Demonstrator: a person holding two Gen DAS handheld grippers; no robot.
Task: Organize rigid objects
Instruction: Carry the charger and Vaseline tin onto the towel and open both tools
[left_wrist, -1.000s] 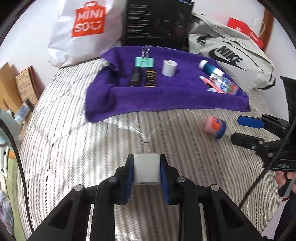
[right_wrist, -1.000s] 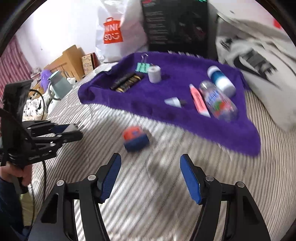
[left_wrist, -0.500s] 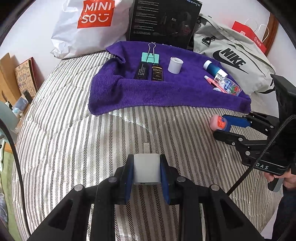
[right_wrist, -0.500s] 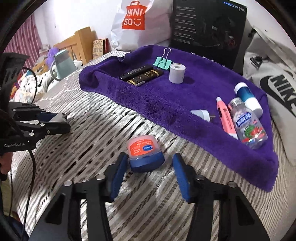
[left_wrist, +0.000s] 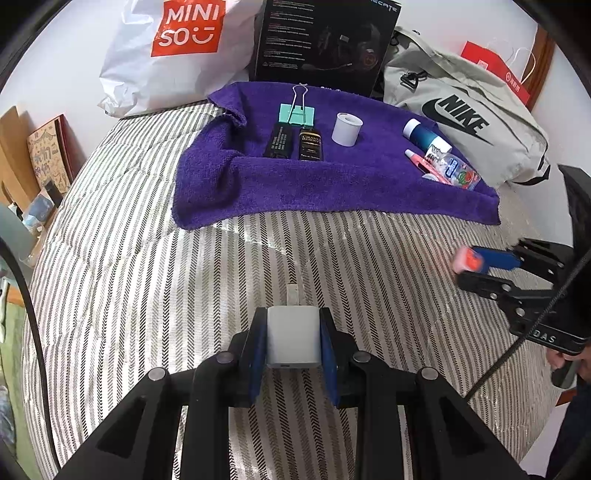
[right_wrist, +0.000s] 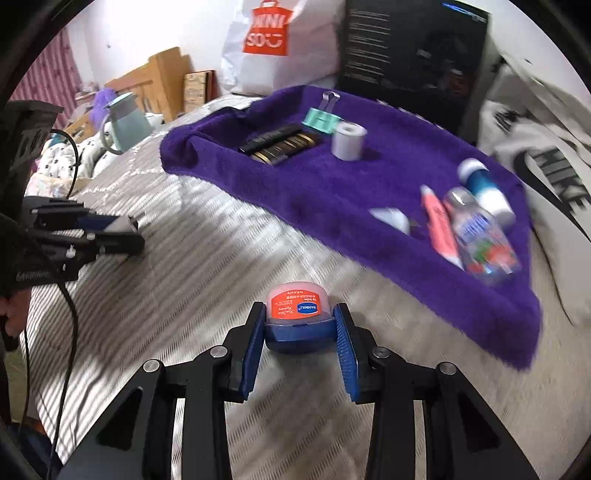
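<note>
My left gripper (left_wrist: 293, 332) is shut on a white USB charger (left_wrist: 293, 338), held above the striped bedspread (left_wrist: 147, 277). My right gripper (right_wrist: 299, 325) is shut on a small blue jar with a red lid (right_wrist: 297, 317), lifted off the bed; it also shows in the left wrist view (left_wrist: 466, 259). A purple towel (left_wrist: 332, 184) lies ahead with a teal binder clip (left_wrist: 296, 112), two dark boxes (left_wrist: 293, 142), a white tape roll (left_wrist: 346, 128), a blue-white tube (left_wrist: 424, 136), a pink tube (right_wrist: 439, 229) and a clear bottle (right_wrist: 480, 236) on it.
A Miniso bag (left_wrist: 177, 48), a black headset box (left_wrist: 321, 40) and a grey Nike bag (left_wrist: 465, 122) stand behind the towel. A small white cone-shaped piece (right_wrist: 391, 218) lies on the towel. Cardboard and clutter (left_wrist: 33, 166) sit left of the bed.
My right gripper has closed on the jar and lifted it off the bedspread. My left gripper still holds the charger and has barely moved.
</note>
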